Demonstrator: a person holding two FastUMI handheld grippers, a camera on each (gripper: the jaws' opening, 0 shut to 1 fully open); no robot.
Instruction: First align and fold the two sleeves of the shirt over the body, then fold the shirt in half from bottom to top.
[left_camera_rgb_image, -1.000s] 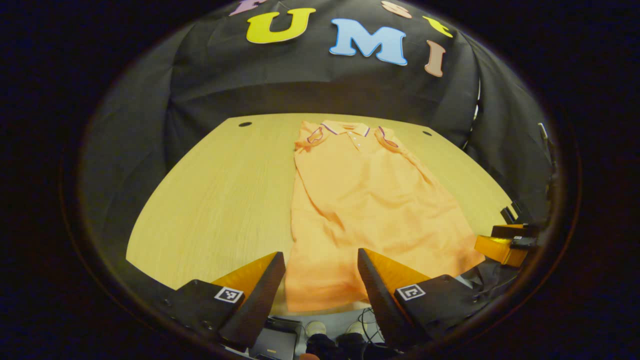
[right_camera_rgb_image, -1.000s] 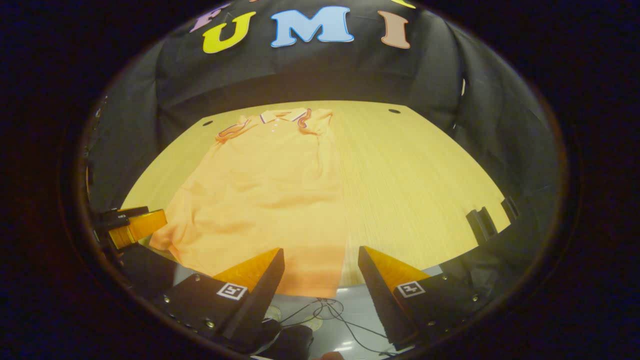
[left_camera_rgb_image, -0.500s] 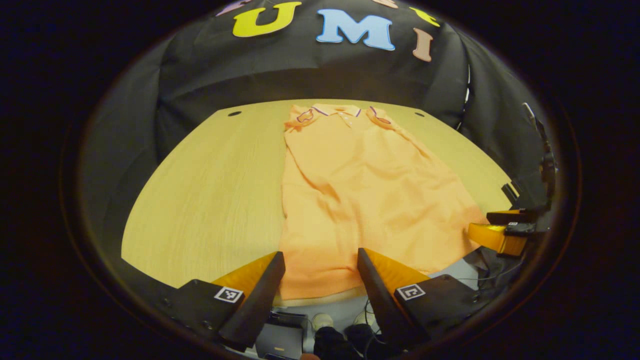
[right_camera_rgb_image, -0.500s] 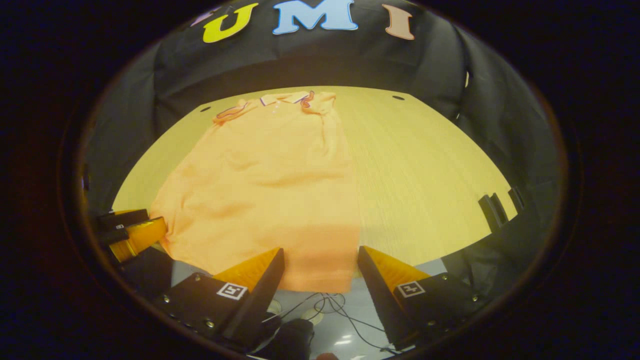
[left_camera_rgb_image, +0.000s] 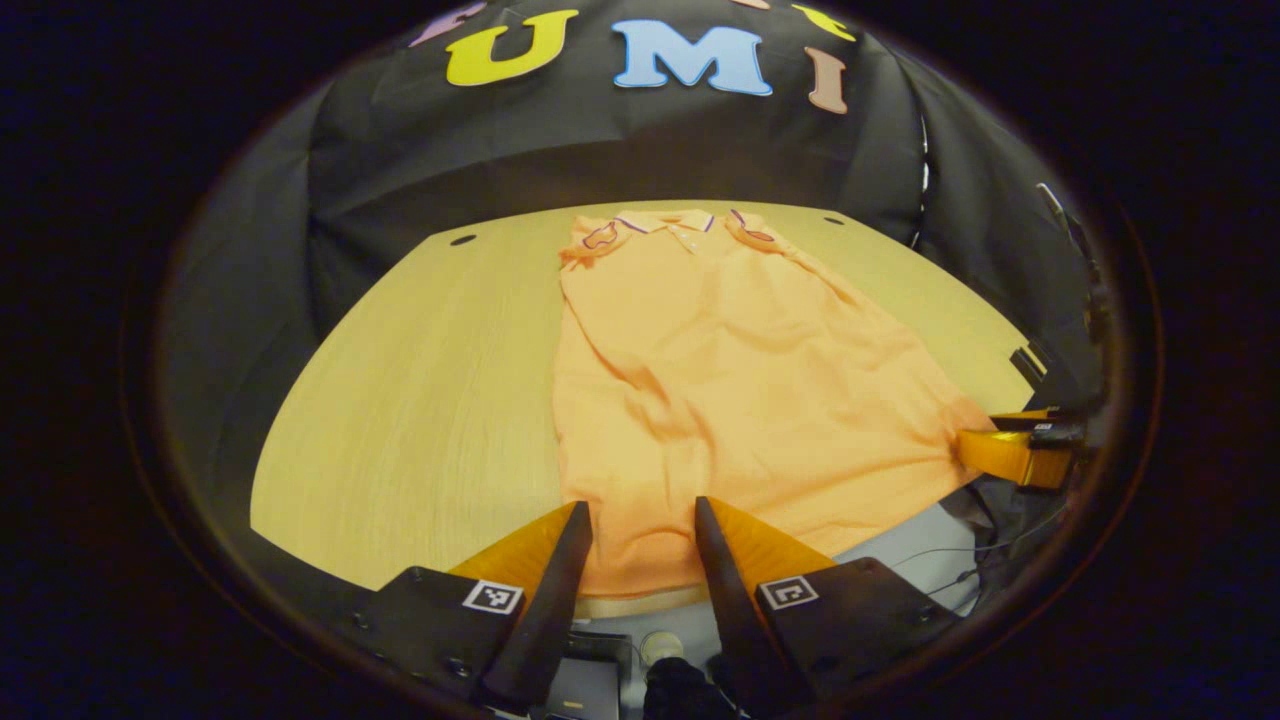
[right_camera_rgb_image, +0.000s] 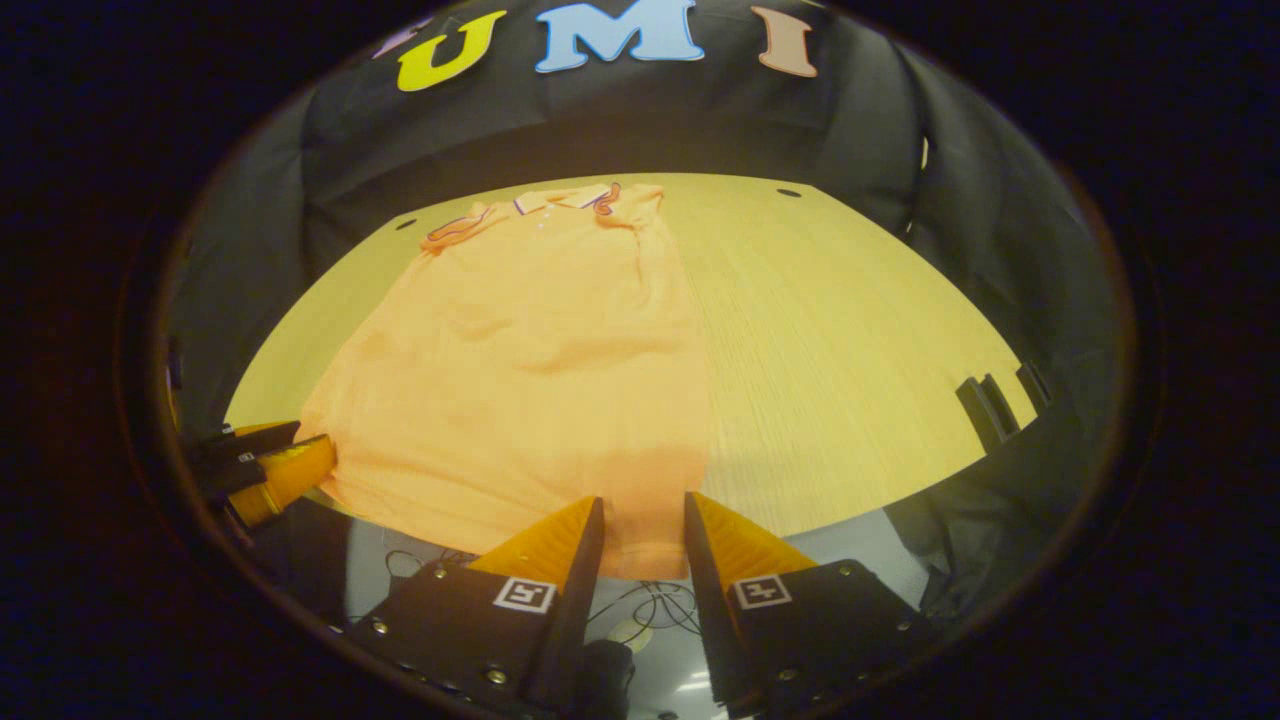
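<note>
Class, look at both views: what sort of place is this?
Probably a recording booth, not a home: black cloth wall, a bare wooden table with one orange shirt, and cables on the floor.

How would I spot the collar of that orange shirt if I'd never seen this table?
Start at the wooden table in front of the black cloth wall. The orange shirt lies flat on it, lengthwise. The collar sits at the shirt's far end, nearest the wall, and it carries dark striped trim, like the sleeve cuffs beside it.
</note>
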